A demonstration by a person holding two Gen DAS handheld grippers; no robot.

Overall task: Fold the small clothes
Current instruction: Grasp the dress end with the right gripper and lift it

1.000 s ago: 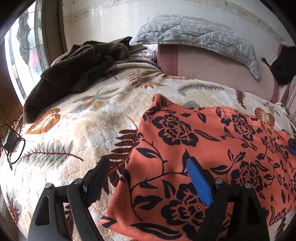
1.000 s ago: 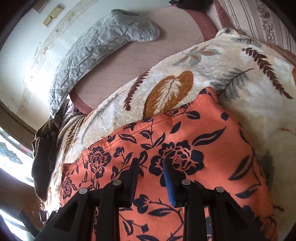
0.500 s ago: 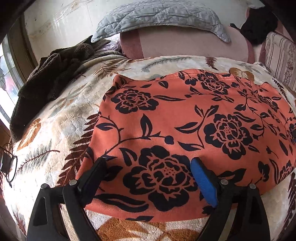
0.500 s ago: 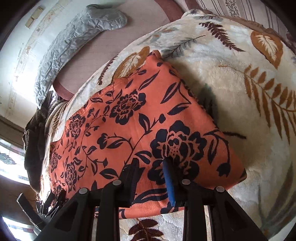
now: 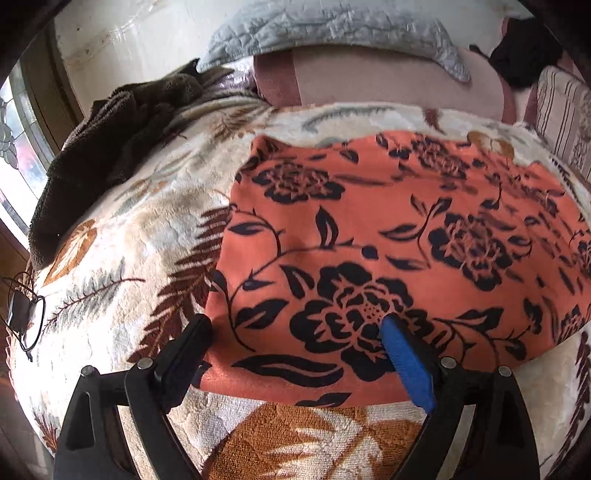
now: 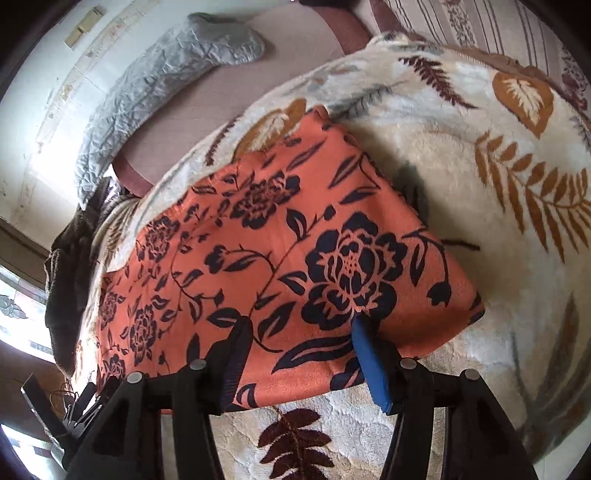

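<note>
An orange garment with black flowers (image 5: 369, 229) lies flat and folded on the cream leaf-patterned blanket (image 5: 147, 236). My left gripper (image 5: 295, 328) hangs open over the garment's near-left part; its black finger is at the left edge, its blue pad (image 5: 402, 358) over a big flower. In the right wrist view the same garment (image 6: 280, 229) spreads out ahead. My right gripper (image 6: 299, 328) is over its near edge close to the right corner, jaws opening. The cloth lies flat under them and the pads do not press on it.
A dark brown towel (image 5: 110, 155) is heaped at the back left by a window. A grey quilted pillow (image 5: 332, 26) rests on a pink bolster (image 5: 388, 77) at the back. A striped cushion (image 5: 561, 110) and a black item (image 5: 524, 55) sit far right. A black cable (image 5: 22, 314) lies at the blanket's left edge.
The right gripper drew back to the garment's near edge and its jaws spread apart. The left gripper shifted from the garment's left edge to over its near-left part.
</note>
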